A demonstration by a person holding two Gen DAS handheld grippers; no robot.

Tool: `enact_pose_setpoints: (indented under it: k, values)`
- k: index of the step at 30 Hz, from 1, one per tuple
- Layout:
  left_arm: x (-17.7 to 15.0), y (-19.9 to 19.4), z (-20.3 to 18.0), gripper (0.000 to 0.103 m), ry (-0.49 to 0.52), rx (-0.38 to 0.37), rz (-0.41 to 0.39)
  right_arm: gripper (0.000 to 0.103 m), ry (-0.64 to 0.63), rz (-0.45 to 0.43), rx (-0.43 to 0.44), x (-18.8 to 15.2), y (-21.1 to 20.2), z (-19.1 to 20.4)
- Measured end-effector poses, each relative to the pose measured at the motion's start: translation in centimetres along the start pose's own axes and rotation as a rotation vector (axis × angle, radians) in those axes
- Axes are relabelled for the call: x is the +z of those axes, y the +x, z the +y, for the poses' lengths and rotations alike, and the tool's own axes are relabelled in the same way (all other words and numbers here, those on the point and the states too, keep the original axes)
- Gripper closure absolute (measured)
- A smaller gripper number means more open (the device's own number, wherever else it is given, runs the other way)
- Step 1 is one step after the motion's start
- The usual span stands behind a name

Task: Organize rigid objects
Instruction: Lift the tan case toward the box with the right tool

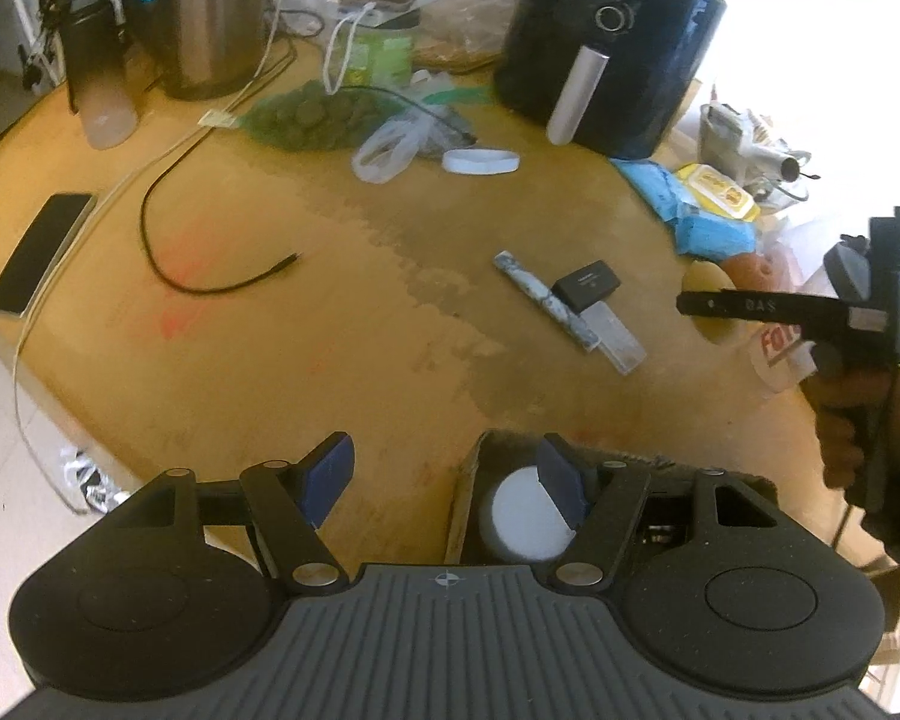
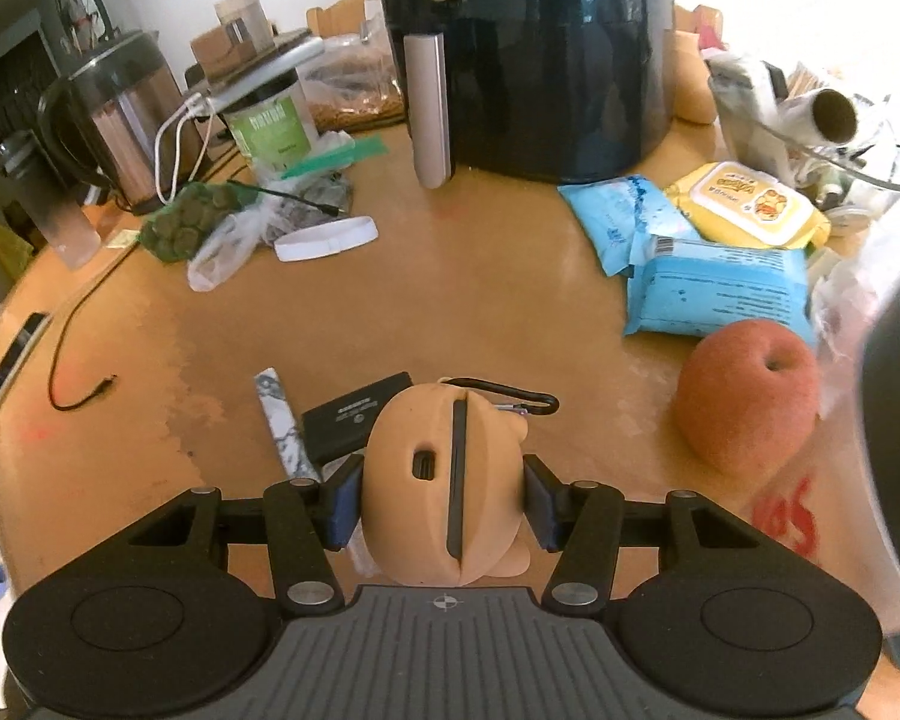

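1. Clamped in the right gripper (image 2: 444, 501) sits a tan case (image 2: 444, 480) — both blue pads press its sides, and a black carabiner (image 2: 510, 396) hangs off its far end.
2. Just behind the case, on the table (image 2: 450, 288), lie a small black box (image 2: 354, 414) and a marbled stick (image 2: 285, 420), well in front of the air fryer (image 2: 540, 60).
3. Right of the case stands a red apple (image 2: 744, 396), with blue packs (image 2: 714, 288) and a yellow wipes pack (image 2: 750, 210) between it and the air fryer.
4. Left of the air fryer: a white ring (image 2: 327, 237), a green bag (image 2: 189, 219) and a kettle (image 2: 120, 114).
5. Left gripper (image 1: 444, 474) — its jaws stand apart with nothing pressed between them; its right finger hangs over a cardboard box (image 1: 462, 516) that holds a white-topped cylinder (image 1: 522, 516).
6. From the left wrist view, the box sits at the near table edge, well in front of the air fryer (image 1: 606, 48); the right gripper (image 1: 720, 306) shows at the right, gripped by a hand (image 1: 858, 420).
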State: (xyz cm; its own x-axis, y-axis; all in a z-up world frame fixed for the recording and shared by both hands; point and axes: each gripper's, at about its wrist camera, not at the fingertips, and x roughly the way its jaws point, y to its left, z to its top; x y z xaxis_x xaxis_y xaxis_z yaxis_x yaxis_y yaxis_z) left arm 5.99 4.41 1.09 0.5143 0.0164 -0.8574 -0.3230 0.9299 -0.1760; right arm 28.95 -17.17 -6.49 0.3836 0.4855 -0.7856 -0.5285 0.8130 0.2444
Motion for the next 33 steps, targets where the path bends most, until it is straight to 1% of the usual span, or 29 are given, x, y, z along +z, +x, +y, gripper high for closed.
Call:
enact_pose_setpoints:
  k: [6,14,21,24,28,33]
  values:
    - [1.3,0.6,-1.0,0.036,0.059,-0.025,-0.012,0.046,0.021,-0.016,0.022,-1.2,-3.2,0.2]
    - [3.1,1.9,-2.5,0.036,0.131,-0.059,-0.022,0.046,0.075,-0.038,0.017,-3.6,-7.2,0.2]
    - [4.9,3.6,-4.0,0.036,0.179,-0.066,-0.024,0.046,0.108,-0.075,0.005,-5.2,-10.0,0.0]
    - [5.4,4.6,-4.4,0.036,0.195,-0.051,-0.009,0.046,0.127,-0.081,-0.002,-5.8,-11.0,-0.1]
    - [5.9,5.7,-4.3,0.036,0.196,-0.042,0.011,0.046,0.14,-0.084,-0.019,-6.6,-11.9,0.1]
    - [6.4,6.9,-4.3,0.036,0.207,-0.04,0.022,0.046,0.155,-0.086,-0.012,-7.9,-13.1,0.3]
